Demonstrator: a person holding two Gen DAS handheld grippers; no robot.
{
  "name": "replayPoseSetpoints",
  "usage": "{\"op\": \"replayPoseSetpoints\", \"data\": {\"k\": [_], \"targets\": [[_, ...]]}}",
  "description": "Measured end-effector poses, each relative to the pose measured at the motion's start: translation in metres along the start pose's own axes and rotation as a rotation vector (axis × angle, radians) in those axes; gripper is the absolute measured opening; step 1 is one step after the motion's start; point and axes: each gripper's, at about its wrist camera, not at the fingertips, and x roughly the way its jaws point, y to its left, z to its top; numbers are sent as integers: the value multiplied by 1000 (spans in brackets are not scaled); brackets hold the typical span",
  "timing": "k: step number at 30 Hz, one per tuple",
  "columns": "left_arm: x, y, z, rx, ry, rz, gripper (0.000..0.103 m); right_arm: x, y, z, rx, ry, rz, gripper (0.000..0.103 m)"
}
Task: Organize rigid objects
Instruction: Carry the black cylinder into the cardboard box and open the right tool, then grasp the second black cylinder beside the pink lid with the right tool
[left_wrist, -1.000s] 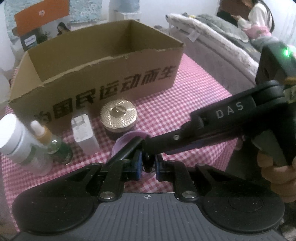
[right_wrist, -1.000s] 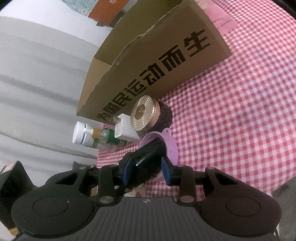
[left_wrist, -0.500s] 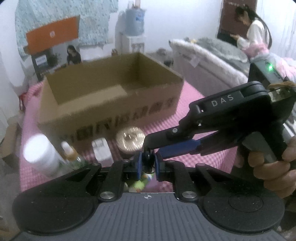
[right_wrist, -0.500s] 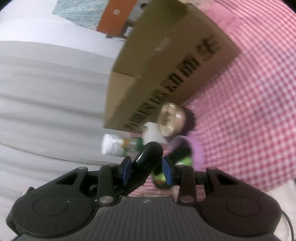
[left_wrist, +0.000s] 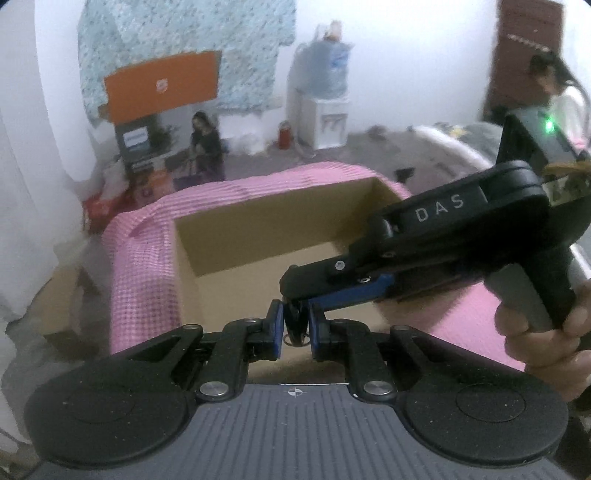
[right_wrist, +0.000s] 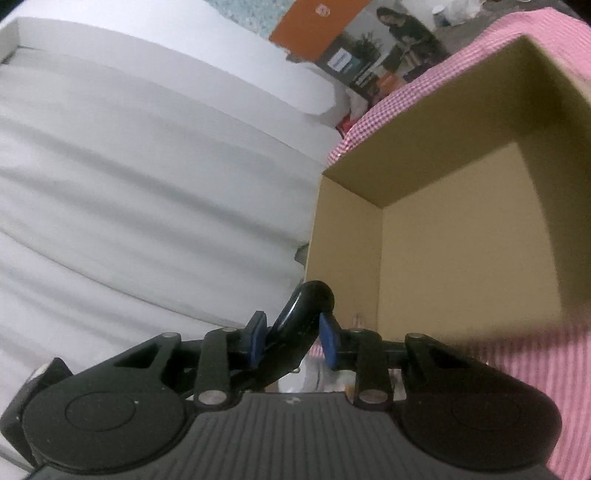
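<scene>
Cardboard box (left_wrist: 258, 236), side-on a second ago, now gapes below, so the black handle (right_wrist: 314, 293), clamped in the left gripper (left_wrist: 295, 326) and in the right gripper (right_wrist: 293, 332), whose jaws have just been closing on it, hangs above its near wall, seemingly ready for lowering.
</scene>
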Motion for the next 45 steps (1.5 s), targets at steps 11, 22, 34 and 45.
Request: {"op": "replayPoseSetpoints", "data": {"k": [11, 22, 34, 45], "targets": [[116, 52, 40, -16, 220, 97, 13, 103, -49, 81, 123, 96, -115, 31], [126, 54, 49, 50, 229, 209, 22, 128, -79, 95, 183, 89, -149, 33], [34, 44, 50, 7, 89, 132, 45, 23, -47, 57, 105, -27, -58, 33], [-53, 1, -21, -9, -11, -16, 49, -115, -24, -48, -57, -135, -50, 33]]}}
